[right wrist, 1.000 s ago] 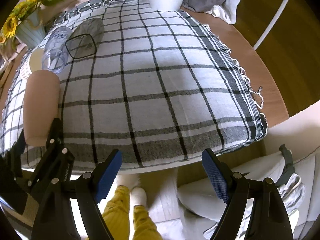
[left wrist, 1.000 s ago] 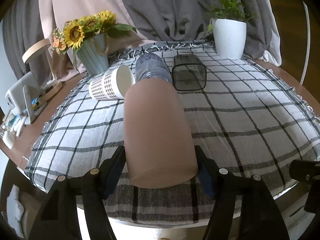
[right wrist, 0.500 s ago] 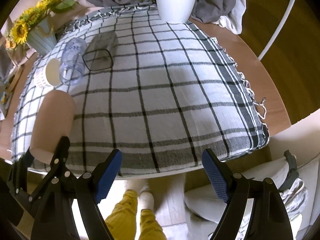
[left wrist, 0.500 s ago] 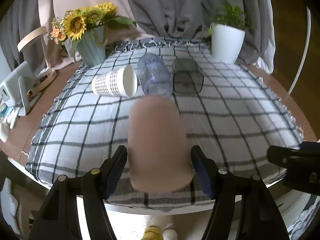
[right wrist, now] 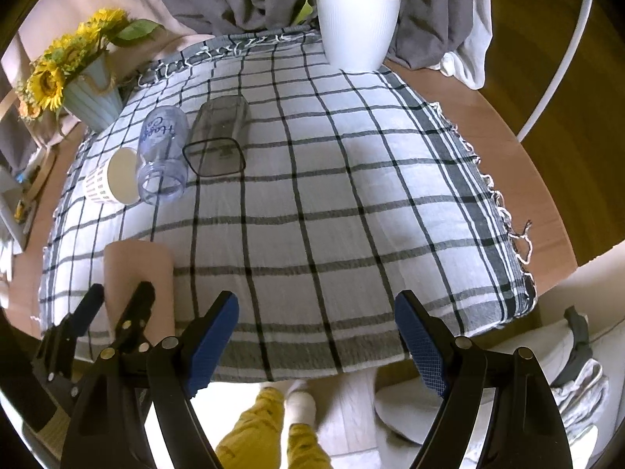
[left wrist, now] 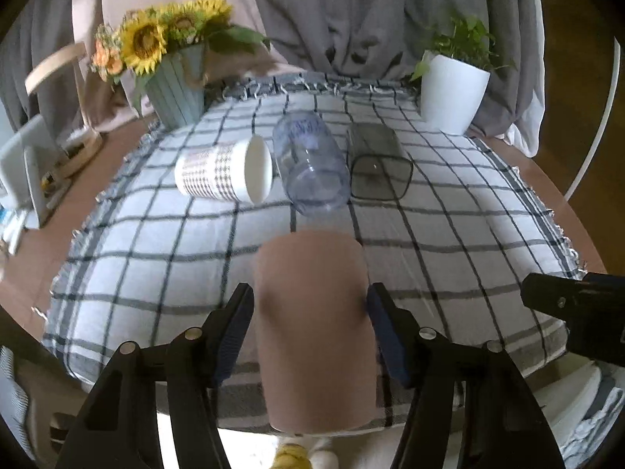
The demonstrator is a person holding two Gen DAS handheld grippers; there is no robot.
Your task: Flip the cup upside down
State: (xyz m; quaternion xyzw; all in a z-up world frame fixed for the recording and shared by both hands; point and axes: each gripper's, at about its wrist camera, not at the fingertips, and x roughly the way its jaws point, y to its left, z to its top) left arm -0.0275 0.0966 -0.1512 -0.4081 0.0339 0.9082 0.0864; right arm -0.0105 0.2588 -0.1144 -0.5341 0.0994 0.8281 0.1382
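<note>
My left gripper (left wrist: pixel 310 312) is shut on a tan cup (left wrist: pixel 312 324) and holds it lifted above the near edge of the checked tablecloth (left wrist: pixel 449 234), its closed base pointing away from me. The cup (right wrist: pixel 136 273) and the left gripper (right wrist: pixel 117 305) also show at the lower left of the right wrist view. My right gripper (right wrist: pixel 314 324) is open and empty, held over the table's near edge. Part of it shows at the right of the left wrist view (left wrist: pixel 574 308).
Three cups lie on their sides further back: a white checked paper cup (left wrist: pixel 222 174), a clear blue plastic cup (left wrist: pixel 308 164) and a dark square glass (left wrist: pixel 377 166). A sunflower vase (left wrist: pixel 175 86) stands back left, a white plant pot (left wrist: pixel 453 93) back right.
My left gripper has lifted the tan cup off the cloth and drawn it back towards me. The right gripper has risen and pulled back; it stays open.
</note>
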